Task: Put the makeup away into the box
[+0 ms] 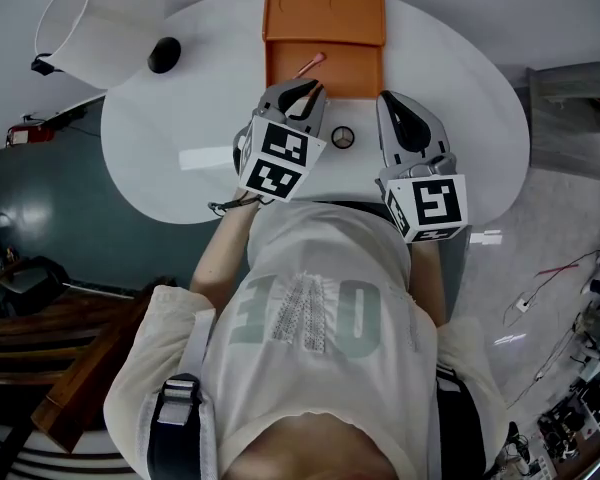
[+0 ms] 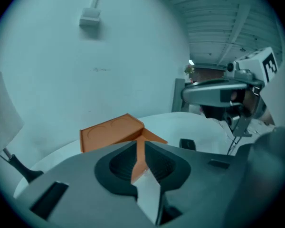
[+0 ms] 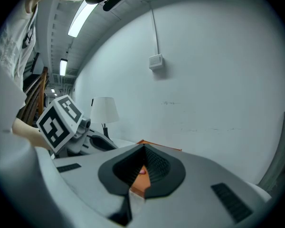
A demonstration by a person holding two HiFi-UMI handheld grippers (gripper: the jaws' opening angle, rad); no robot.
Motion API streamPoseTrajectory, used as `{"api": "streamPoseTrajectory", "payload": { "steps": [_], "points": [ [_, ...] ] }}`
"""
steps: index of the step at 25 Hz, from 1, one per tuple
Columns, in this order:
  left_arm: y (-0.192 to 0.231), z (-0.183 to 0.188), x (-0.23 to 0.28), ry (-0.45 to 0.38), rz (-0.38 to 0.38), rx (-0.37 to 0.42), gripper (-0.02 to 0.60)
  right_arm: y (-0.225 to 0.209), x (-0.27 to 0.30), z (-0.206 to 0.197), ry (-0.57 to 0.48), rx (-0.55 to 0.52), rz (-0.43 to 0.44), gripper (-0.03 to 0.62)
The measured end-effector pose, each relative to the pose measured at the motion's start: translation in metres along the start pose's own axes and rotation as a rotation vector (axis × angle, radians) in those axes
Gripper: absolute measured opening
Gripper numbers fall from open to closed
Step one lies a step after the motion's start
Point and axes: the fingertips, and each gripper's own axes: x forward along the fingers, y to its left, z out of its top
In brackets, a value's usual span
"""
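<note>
The left gripper [image 1: 305, 88] is pinching a pink stick [image 1: 312, 64] over the orange box [image 1: 325, 13], ready to drop. The right gripper [image 1: 391, 100] is idling (jaws together, empty).

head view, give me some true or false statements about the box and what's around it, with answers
1. The orange box has its lid open. True.
2. The lamp stands at the table's right edge. False: it is at the left.
3. A small round item lies between the left gripper and the right gripper. True.
4. The left gripper's jaws stand wide apart. False: they are shut on a pink stick over the box.
</note>
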Motion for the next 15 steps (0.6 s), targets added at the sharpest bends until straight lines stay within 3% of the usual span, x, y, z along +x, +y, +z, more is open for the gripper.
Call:
{"api": "streamPoseTrajectory", "payload": {
  "steps": [3,5,9,15],
  "points": [
    [-0.040,-0.021,0.008,0.066,-0.150,0.048,0.166,0.000,-0.002,-0.002,0.003,0.002,-0.004,0.005],
    [-0.066,-0.040,0.016,0.122,-0.238,0.070,0.210,-0.002,-0.004,-0.005,0.007,0.008,-0.012,0.005],
    [-0.097,-0.085,0.038,0.238,-0.335,0.072,0.225,-0.007,-0.009,-0.010,0.021,0.014,-0.029,0.005],
    [-0.105,-0.125,0.063,0.341,-0.326,0.118,0.232,-0.011,-0.014,-0.014,0.039,0.015,-0.049,0.005]
  ]
}}
